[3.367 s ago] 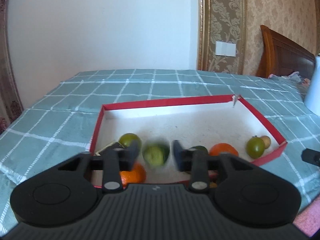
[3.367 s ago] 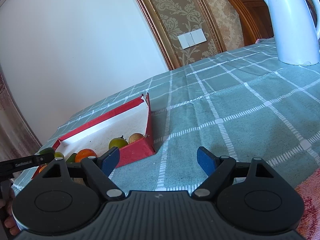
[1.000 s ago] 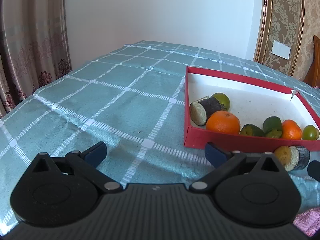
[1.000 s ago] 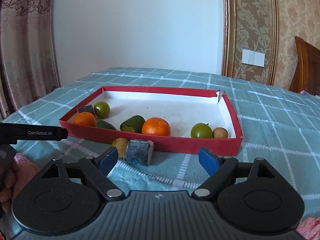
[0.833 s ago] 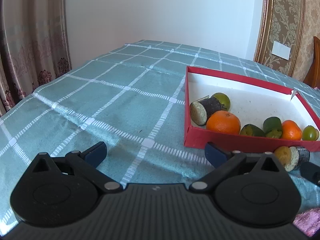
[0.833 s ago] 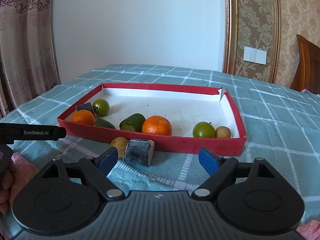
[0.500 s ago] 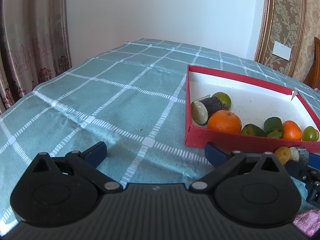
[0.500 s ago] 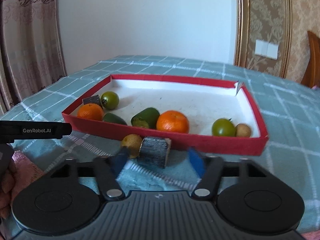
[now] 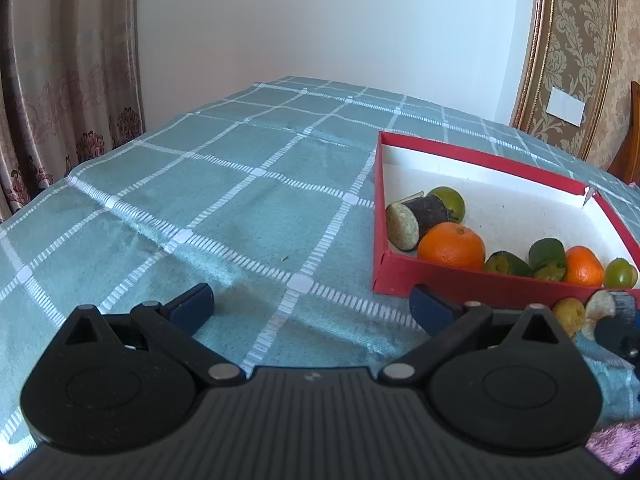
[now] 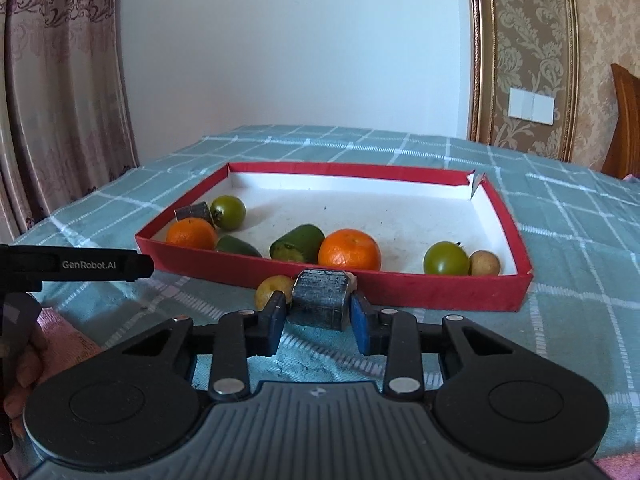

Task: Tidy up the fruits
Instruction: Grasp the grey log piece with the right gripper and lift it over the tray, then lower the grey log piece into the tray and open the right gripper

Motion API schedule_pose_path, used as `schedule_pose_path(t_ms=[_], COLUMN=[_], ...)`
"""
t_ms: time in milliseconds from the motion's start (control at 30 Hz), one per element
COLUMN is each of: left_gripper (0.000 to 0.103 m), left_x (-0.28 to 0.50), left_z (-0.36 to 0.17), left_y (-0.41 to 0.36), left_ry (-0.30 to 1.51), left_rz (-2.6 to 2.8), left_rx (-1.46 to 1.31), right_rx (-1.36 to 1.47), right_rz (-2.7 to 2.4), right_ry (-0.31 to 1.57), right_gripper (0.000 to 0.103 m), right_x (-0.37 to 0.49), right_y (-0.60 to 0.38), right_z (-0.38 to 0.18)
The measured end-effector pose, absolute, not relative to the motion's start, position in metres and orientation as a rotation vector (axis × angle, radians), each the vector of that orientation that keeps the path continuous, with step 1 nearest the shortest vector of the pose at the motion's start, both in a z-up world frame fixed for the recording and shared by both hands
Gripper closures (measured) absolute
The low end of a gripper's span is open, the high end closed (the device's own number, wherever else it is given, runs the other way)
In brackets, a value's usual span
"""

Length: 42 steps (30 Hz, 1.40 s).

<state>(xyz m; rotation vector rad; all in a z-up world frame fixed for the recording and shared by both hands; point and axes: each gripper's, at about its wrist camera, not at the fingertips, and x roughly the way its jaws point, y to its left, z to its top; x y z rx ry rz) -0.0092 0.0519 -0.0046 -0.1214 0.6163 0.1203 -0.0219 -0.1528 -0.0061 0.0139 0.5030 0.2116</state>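
The right gripper [image 10: 318,317] is closing around the dark stubby piece [image 10: 320,298] lying near the red tray [image 10: 420,290], seemingly touching its stiff, likely light sides; left gripper [image 9: 308,306] is hanging spread.

I see a table with a soft blue-green cloth [image 9: 224,184] on it. The cloth has white lines that make big squares. A tiny dark speck [image 9: 284,258] sits on the cloth. Behind the table is a plain white wall [image 10: 296,52]. On one side hangs a pinkish curtain [image 9: 68,68] with flower shapes near the bottom. On the other side is tan wallpaper [image 10: 532,28] with curly leaf shapes and a gold strip [image 10: 476,52] beside it. A white light switch [image 10: 531,105] is stuck on that wallpaper. At the far edge I see a bit of brown wooden furniture [image 10: 626,120]. A bit of pink cloth [image 9: 612,446] shows down in the corner.
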Motion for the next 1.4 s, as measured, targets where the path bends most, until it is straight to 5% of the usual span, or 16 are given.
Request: schedule_pose_path(t_ms=[733,1400], left_gripper=[0.0,0.0], left_x=[-0.01,-0.009], left_z=[-0.004,-0.005], left_y=[0.049,0.05], left_ry=[0.618,0.625], left_rz=[0.137,0.127], left_rx=[-0.105,-0.112], right_rx=[0.071,0.128], right_rz=[0.149,0.166], right_ry=[0.38,0.49], right_gripper=[0.07,0.064], right_x=[-0.038,0.036], right_y=[-0.191,-0.219], right_z=[0.023,0.019])
